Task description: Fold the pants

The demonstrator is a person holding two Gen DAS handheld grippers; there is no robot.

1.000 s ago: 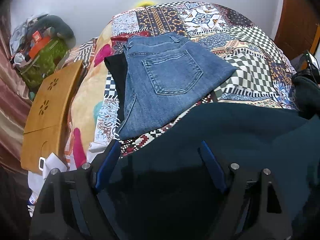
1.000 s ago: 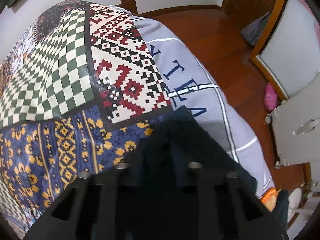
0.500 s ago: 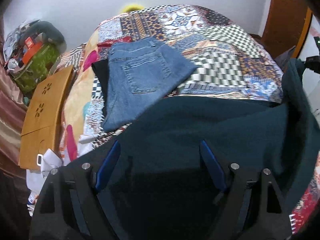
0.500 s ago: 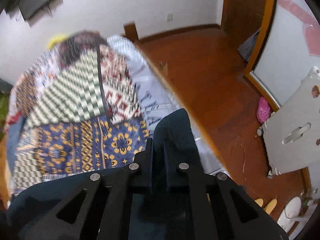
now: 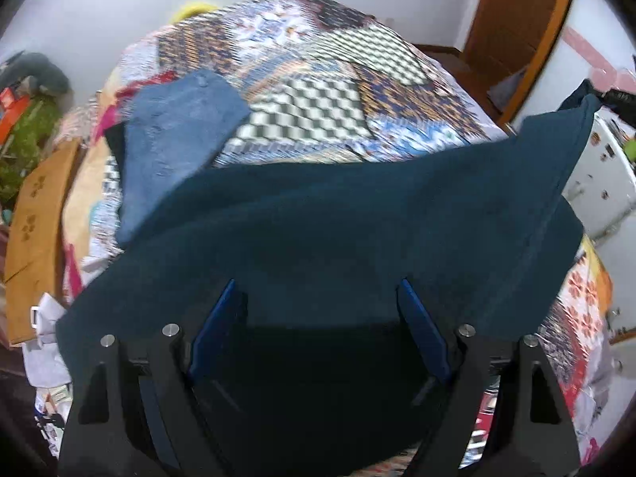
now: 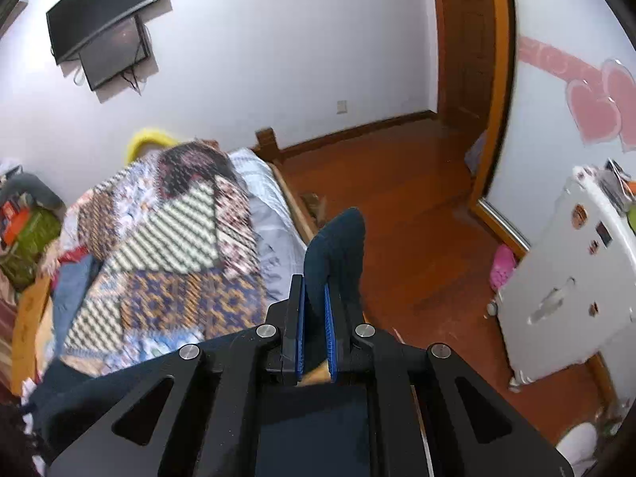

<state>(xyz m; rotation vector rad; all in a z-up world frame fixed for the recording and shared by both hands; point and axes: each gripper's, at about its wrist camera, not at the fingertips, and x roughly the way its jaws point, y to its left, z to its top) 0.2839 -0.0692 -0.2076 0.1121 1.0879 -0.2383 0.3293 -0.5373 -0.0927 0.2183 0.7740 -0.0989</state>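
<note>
Pants (image 5: 357, 230) of dark teal cloth hang stretched in the air above the near edge of the bed (image 5: 318, 99), held up off the patchwork quilt. The right gripper (image 6: 314, 310) is clamped on 1 end of them: its 2 blue-padded fingers (image 6: 301, 330) stand close together with a fold of the fabric pinched between, and a tongue of cloth sticks up past the tips over the wooden floor (image 6: 397, 206) beside the bed's right edge. From the left wrist view that same end shows as the raised corner at the far right of the cloth.

The left gripper (image 5: 318, 302) has its blue fingers (image 5: 214, 318) spread wide apart. The pants drape across and beyond them, but whether the cloth is actually caught anywhere in that gripper I cannot tell; the space between the fingers is dark and shadowed.

Farther up the bed, toward its left edge, a folded pair of blue jeans (image 5: 175, 127) lies flat on the quilt with a black garment (image 5: 115, 139) peeking out from beneath its left side. A wooden board (image 5: 35, 218) with cut-out flowers leans along the bed's left side. On the right of the room stands a white cabinet (image 6: 564, 278), and a dark screen (image 6: 103, 20) is mounted on the far wall.
</note>
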